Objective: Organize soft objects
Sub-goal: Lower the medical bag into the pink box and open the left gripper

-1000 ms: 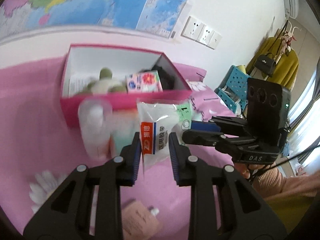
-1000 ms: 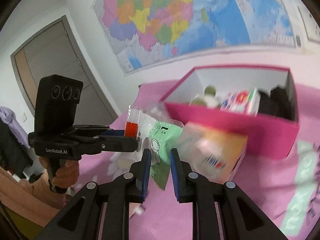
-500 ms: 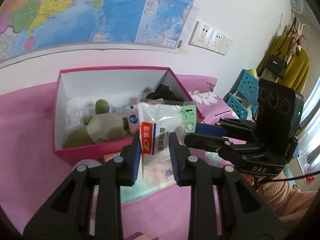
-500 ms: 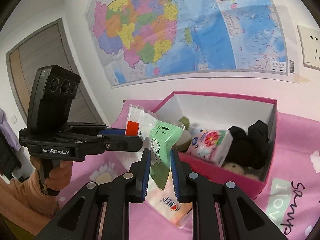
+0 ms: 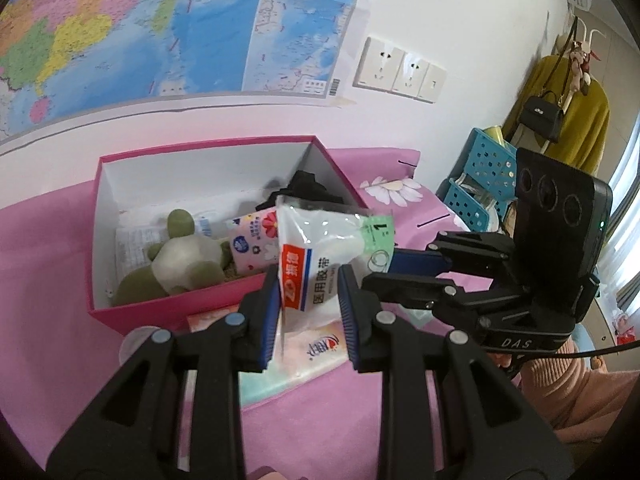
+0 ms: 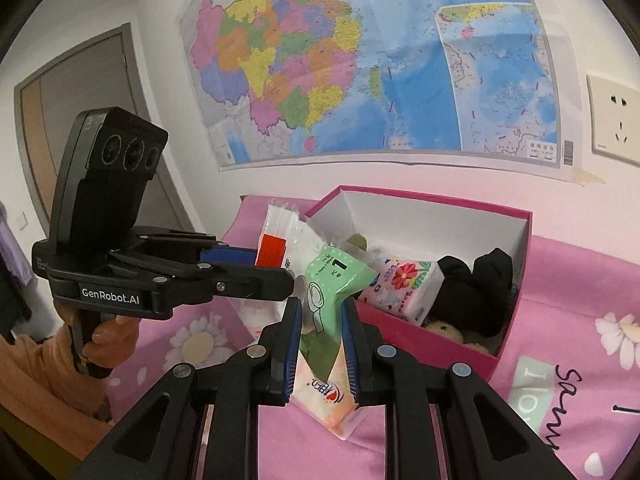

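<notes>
Both claws grip one bandage packet (image 5: 320, 256) above the pink box (image 5: 168, 304): left claw (image 5: 308, 300) clenched on its red end, right claw (image 6: 320, 320) on its green end, long axis spanning between them.

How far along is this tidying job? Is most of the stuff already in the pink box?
Partly done. The pink box already holds a green plush toy, a floral tissue pack and a black cloth item. In hand: both the left hand-held gripper and right hand-held gripper clamp one bandage packet near the box. Left: a tissue pack lying on the pink sheet.
</notes>
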